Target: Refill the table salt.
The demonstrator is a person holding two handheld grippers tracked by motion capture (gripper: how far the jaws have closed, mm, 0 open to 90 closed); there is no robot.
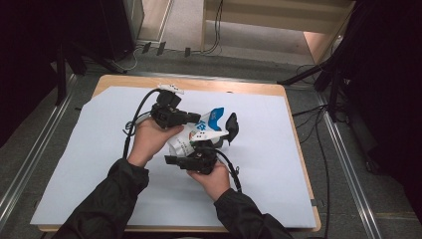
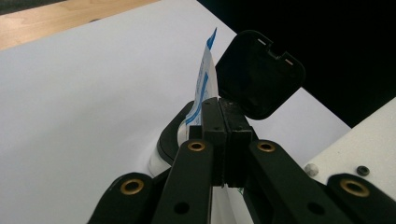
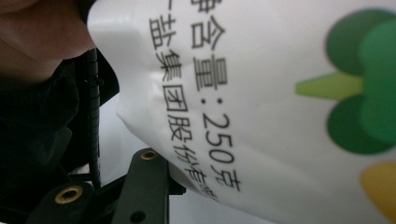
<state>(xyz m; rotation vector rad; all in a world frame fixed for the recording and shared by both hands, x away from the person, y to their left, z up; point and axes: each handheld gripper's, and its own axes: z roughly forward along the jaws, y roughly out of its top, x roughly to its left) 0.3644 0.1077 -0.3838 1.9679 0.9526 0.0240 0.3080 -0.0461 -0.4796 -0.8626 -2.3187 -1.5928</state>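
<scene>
A white salt bag (image 1: 198, 132) with a blue top and a green and yellow logo is held up over the white sheet between both grippers. My left gripper (image 1: 195, 119) is shut on the bag's blue-and-white upper edge (image 2: 206, 70), its fingertips (image 2: 223, 105) pressed together. Just behind it stands a black flip lid (image 2: 259, 74), open above a black-rimmed white container (image 2: 169, 136); the lid (image 1: 232, 125) is to the right of the bag. My right gripper (image 1: 193, 150) holds the bag's lower part (image 3: 261, 93). One of its fingers (image 3: 142, 182) presses the bag's side; the other is hidden.
White paper (image 1: 259, 164) covers the wooden table (image 1: 239, 87). Cables (image 1: 130, 127) trail from both grippers. A hand (image 3: 32, 37) and a ribbed black cable (image 3: 93, 116) lie close behind the bag. Dark stands and floor cables surround the table.
</scene>
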